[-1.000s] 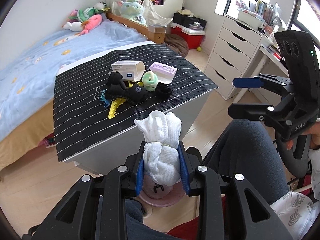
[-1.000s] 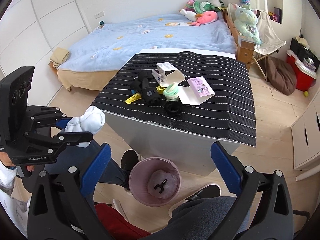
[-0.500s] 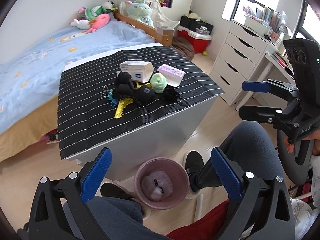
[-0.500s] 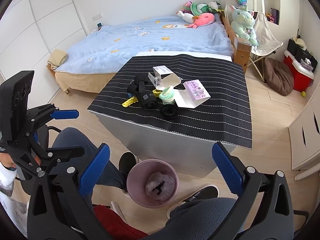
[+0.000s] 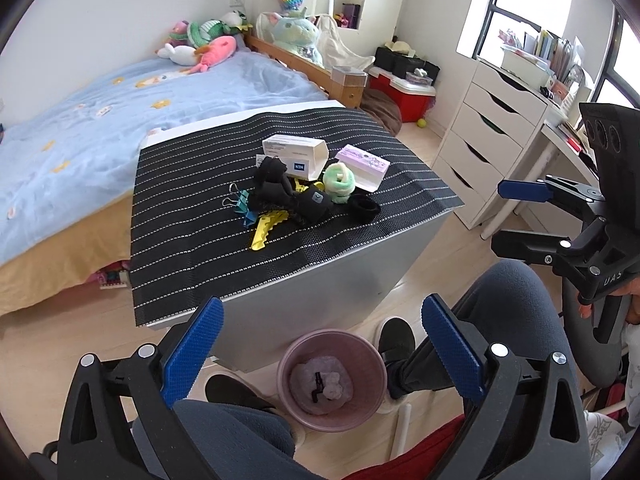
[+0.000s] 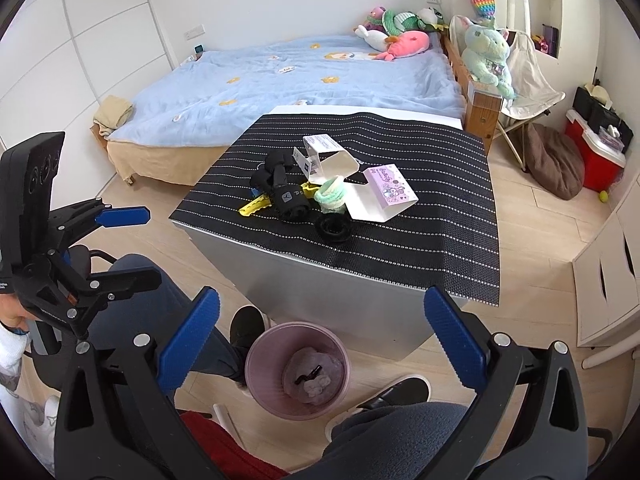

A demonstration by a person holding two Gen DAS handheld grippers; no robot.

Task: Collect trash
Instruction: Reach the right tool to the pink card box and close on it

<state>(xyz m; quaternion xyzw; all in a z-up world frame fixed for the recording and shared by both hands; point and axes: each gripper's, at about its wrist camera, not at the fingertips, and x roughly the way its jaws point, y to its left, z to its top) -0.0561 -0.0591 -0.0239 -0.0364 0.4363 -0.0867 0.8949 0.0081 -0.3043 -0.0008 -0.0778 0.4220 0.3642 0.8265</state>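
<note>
Now the bench [image 5: 280,264] holds the same clutter, and the white wad that the left gripper [image 5: 320,344] pinched a second ago lies in the bin [image 5: 288,364] on the floor. Both grippers are spread and empty; the right gripper [image 6: 320,344] hovers unmoved.

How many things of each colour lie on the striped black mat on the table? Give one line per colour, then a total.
Black: 2, a bundled black fabric glove and a black ring
White: 1, an open white carton
Lilac: 1, a lilac printed box
Green: 1, a mint-green roll
Yellow: 1, a yellow plastic clip
Teal: 1, a teal binder clip
Total: 7
</note>
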